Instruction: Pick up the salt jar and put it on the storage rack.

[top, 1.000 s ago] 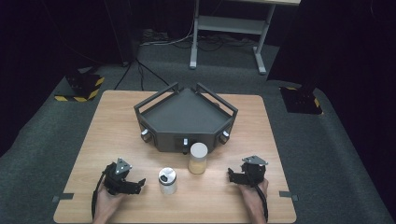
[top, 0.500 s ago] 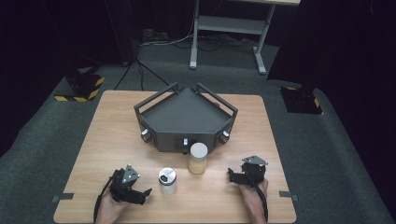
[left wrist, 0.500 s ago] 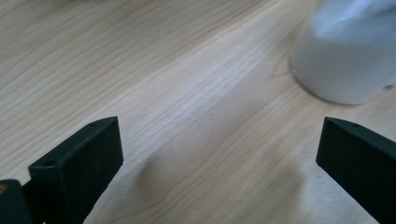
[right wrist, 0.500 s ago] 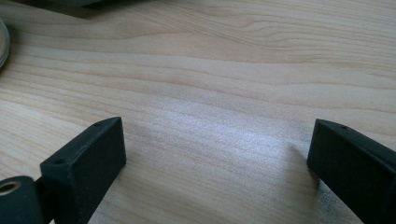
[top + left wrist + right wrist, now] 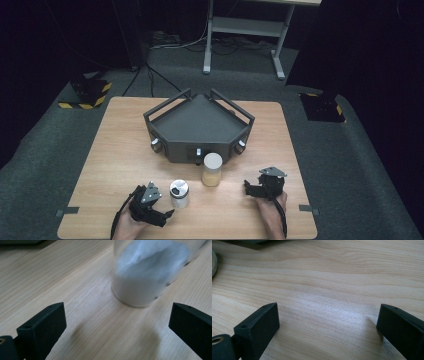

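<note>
Ahead of left hand-held gripper [image 5: 117,327], blurred jar [image 5: 147,272]

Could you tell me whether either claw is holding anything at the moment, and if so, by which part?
Nothing is held. The left claw is open, its jaws short of the small jar. The right claw is open over bare table.

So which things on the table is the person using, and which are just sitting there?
In use:
left hand-held gripper, jaws open
jar of white powder, right ahead of it

Just sitting there:
white-lidded jar
dark three-sided tray
right hand-held gripper, open over bare wood
</note>
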Demonstrator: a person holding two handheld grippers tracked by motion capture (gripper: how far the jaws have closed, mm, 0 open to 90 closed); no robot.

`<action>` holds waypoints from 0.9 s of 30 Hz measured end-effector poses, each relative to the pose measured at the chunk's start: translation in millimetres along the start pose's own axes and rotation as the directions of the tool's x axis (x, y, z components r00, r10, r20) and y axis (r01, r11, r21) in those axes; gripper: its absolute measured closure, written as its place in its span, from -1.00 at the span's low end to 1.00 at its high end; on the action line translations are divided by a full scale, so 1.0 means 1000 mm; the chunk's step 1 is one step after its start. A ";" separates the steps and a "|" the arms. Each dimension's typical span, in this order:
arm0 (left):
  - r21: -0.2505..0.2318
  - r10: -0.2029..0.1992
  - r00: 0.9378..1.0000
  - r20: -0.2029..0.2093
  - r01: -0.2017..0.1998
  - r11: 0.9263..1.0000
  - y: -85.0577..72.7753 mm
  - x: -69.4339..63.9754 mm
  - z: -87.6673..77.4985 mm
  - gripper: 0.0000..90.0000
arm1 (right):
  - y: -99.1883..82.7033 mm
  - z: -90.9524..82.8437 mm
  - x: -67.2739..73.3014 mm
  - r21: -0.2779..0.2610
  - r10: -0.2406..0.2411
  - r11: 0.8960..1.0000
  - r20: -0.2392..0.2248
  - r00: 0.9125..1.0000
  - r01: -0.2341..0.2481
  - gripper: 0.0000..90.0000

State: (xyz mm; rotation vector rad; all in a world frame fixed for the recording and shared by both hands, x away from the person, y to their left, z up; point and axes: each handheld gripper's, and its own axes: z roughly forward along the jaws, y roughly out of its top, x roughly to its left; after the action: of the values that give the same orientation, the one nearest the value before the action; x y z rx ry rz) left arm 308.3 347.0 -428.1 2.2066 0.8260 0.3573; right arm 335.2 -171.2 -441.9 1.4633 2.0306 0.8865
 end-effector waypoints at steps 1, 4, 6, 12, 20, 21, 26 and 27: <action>-0.006 -0.002 1.000 0.005 0.002 1.000 0.000 0.000 0.001 -0.97 | 0.000 0.000 0.000 0.000 0.000 1.000 0.000 1.000 0.000 -0.91; -0.029 -0.005 1.000 0.016 0.005 1.000 0.001 -0.001 0.004 -0.96 | 0.000 0.000 0.000 0.000 0.000 1.000 0.000 1.000 0.000 -0.91; -0.040 -0.005 1.000 0.020 0.005 0.999 0.001 -0.002 0.006 -0.95 | 0.000 0.000 0.000 0.000 0.000 1.000 0.000 1.000 0.000 -0.91; -0.078 -0.004 1.000 0.025 0.006 0.997 0.004 -0.008 0.016 -0.91 | 0.000 0.000 0.000 0.000 0.000 1.000 -0.001 1.000 0.000 -0.90; -0.108 -0.014 0.999 0.029 0.017 0.994 0.007 -0.011 0.024 -0.84 | 0.000 0.000 0.000 -0.001 0.001 1.000 -0.001 1.000 -0.001 -0.90; -0.111 -0.016 0.999 0.029 0.019 0.994 0.008 -0.012 0.026 -0.84 | 0.000 0.000 0.000 -0.001 0.001 1.000 -0.001 1.000 -0.001 -0.90; -0.119 -0.009 1.000 0.022 0.012 0.993 0.011 -0.016 0.030 -0.77 | 0.000 0.000 0.000 -0.001 0.001 1.000 -0.001 1.000 -0.001 -0.90; -0.122 -0.007 1.000 0.017 0.009 0.992 0.011 -0.017 0.031 -0.76 | 0.000 0.000 0.000 -0.001 0.001 1.000 -0.001 1.000 -0.001 -0.90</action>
State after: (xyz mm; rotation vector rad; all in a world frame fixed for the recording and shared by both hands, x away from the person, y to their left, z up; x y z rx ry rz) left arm 315.3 313.4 -440.9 2.0897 0.7833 0.3755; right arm 335.1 -171.7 -442.0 1.4632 2.0297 0.8890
